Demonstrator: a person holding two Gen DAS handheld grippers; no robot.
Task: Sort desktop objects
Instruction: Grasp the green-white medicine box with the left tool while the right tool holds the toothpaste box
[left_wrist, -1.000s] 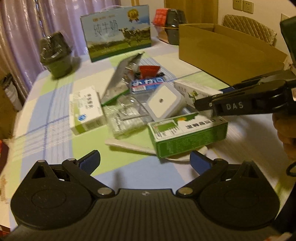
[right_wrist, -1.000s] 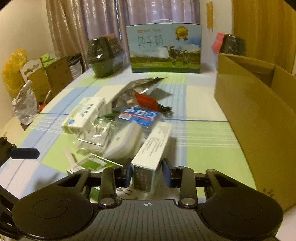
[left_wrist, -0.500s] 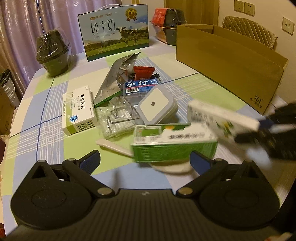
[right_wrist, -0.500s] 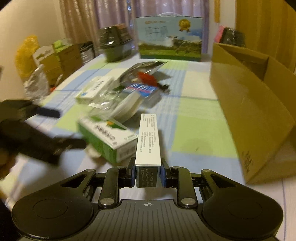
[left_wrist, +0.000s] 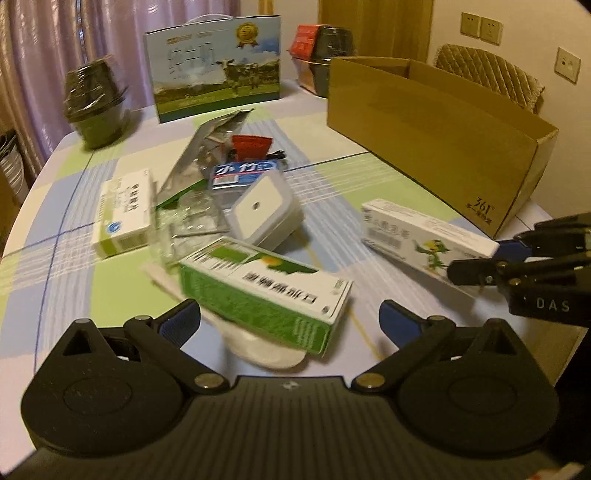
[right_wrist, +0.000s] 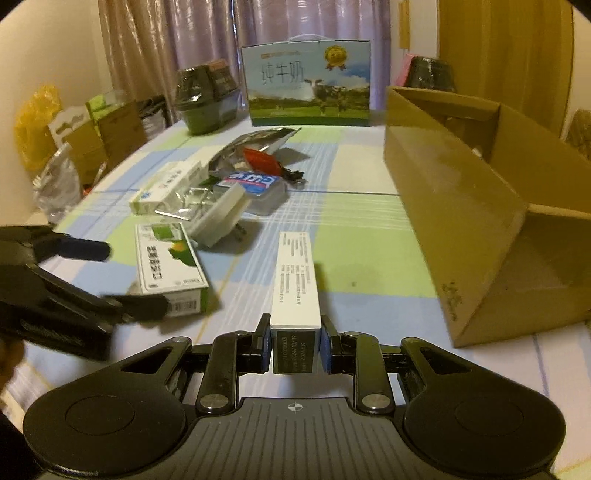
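Observation:
My left gripper (left_wrist: 290, 321) is open, its blue-padded fingers spread on either side of a green-and-white medicine box (left_wrist: 266, 291) that lies tilted on a white spoon-shaped item (left_wrist: 269, 352). My right gripper (right_wrist: 295, 343) is shut on the near end of a long white carton (right_wrist: 295, 280), held above the checked tablecloth. In the left wrist view that carton (left_wrist: 424, 240) shows a green cartoon, with the right gripper (left_wrist: 495, 264) at the right edge. An open cardboard box (right_wrist: 461, 206) stands to the right of the carton.
A pile sits mid-table: a white-green box (left_wrist: 125, 210), a silver foil pouch (left_wrist: 207, 155), a blue-labelled pack (left_wrist: 243, 171), a white square container (left_wrist: 262, 210), clear packaging (left_wrist: 192, 225). A milk gift box (left_wrist: 214, 66) and dark bowls (left_wrist: 96, 107) stand behind.
My right gripper pulled the long white carton out of the pile and carried it right, toward the cardboard box. The green box turned and now lies between my left fingers.

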